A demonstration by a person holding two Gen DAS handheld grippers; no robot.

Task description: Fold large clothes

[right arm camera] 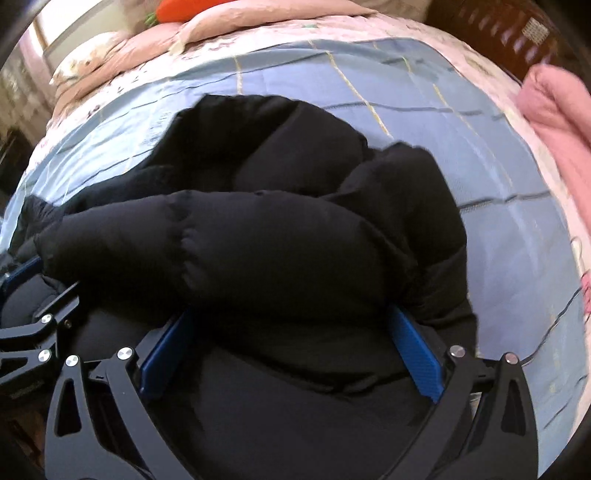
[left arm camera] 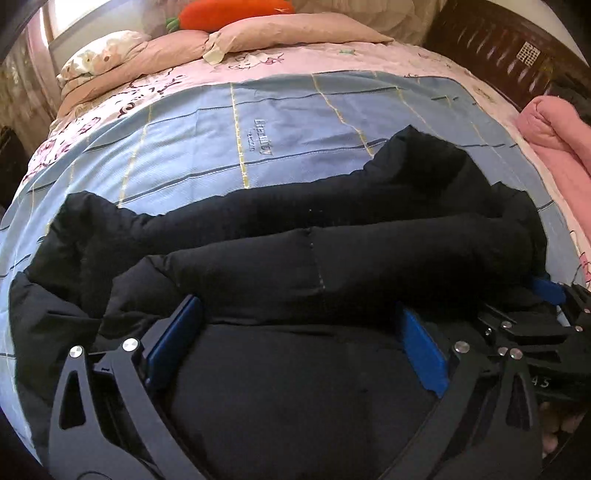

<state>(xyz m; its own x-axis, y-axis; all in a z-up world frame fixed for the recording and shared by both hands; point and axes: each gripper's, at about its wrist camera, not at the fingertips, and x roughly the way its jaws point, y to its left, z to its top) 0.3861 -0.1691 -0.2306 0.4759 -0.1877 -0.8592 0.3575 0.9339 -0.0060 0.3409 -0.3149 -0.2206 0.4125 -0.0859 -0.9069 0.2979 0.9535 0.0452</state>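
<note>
A black puffy quilted jacket (left arm camera: 280, 258) lies bunched on the blue checked bed sheet (left arm camera: 229, 147); it also fills the middle of the right wrist view (right arm camera: 280, 236). My left gripper (left arm camera: 299, 314) is open, its blue pads wide apart with a thick fold of jacket between them. My right gripper (right arm camera: 291, 321) is open the same way around the jacket's near fold. The right gripper shows at the right edge of the left wrist view (left arm camera: 546, 325). The left gripper's fingers (right arm camera: 40, 325) show at the left edge of the right wrist view.
A pink blanket (left arm camera: 557, 147) lies at the bed's right side. Pillows (left arm camera: 110, 55) and an orange carrot plush (left arm camera: 232, 13) sit at the head. A dark wooden headboard (left arm camera: 498, 48) stands at the back right. The blue sheet (right arm camera: 509, 229) extends right of the jacket.
</note>
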